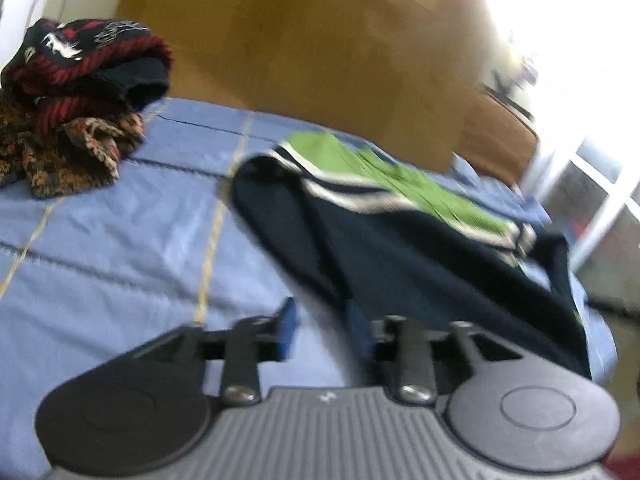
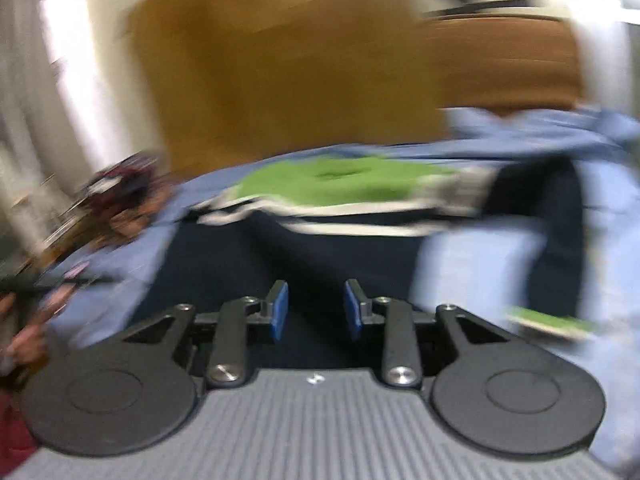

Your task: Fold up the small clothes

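A small navy garment (image 1: 404,252) with a green panel and white stripes lies spread on the blue bedsheet (image 1: 120,240). My left gripper (image 1: 322,330) is open and empty, hovering at the garment's near left edge. In the right wrist view the same garment (image 2: 304,248) lies just ahead, with its green panel (image 2: 344,180) farther back. My right gripper (image 2: 315,308) is open and empty, right above the navy cloth. Both views are blurred by motion.
A pile of dark red, navy and patterned clothes (image 1: 76,96) sits at the bed's far left, also in the right wrist view (image 2: 120,196). A wooden headboard (image 1: 312,48) stands behind the bed. A bright window (image 1: 580,80) is at right.
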A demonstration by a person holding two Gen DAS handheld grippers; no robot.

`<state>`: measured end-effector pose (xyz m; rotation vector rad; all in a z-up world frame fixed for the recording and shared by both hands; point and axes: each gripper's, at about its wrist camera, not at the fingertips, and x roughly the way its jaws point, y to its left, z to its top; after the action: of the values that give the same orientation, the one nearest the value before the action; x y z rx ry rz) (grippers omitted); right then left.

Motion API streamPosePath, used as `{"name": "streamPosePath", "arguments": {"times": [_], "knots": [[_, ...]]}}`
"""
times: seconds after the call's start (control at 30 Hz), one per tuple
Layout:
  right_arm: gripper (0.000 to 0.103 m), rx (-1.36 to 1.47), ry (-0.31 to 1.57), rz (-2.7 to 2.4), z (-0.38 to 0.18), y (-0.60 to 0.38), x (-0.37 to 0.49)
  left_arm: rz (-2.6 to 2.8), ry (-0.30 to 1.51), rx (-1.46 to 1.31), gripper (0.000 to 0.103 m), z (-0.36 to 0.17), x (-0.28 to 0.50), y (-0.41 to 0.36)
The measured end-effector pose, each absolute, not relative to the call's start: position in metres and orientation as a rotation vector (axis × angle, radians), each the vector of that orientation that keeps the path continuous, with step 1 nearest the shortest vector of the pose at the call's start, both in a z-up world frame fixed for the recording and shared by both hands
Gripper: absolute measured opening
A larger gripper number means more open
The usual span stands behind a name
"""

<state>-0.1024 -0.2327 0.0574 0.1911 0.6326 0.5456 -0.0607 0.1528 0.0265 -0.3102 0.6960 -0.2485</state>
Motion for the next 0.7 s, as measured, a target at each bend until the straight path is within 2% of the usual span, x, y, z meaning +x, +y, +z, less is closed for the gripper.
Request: {"name": "streamPosePath", "arguments": {"times": [0.17,0.23,0.3,0.4,0.47,0.63,0.7], "knots": [[0.039,0.117,0.678,0.785,0.040,-0.150,-0.085,-0.247,0.788,-0.507,0.037,0.005,0.001,0.170],[0.039,0.099,0.683,0.832,0.031,-0.126,-0.081,-0.276,0.823,-0.554,0.033,-0.005,0.015,0.166],[0.039,0.095,0.681,0.855,0.027,-0.104,-0.079,-0.281,0.799,-0.563,0.008,-0.010,0.021,0.160],[0.039,0.131,0.692,0.873,0.023,-0.086,-0.068,-0.250,0.787,-0.584,0.007,-0.013,0.029,0.158],[0.039,0.134,0.700,0.878,0.023,-0.089,-0.065,-0.195,0.720,-0.527,0.006,0.004,0.024,0.167],[0.039,0.174,0.757,0.859,0.017,-0.105,-0.059,0.227,0.436,-0.136,0.006,0.071,-0.005,0.191],[0.040,0.197,0.804,0.857,0.008,-0.101,-0.050,0.320,0.427,-0.072,0.007,0.076,0.000,0.199]]}}
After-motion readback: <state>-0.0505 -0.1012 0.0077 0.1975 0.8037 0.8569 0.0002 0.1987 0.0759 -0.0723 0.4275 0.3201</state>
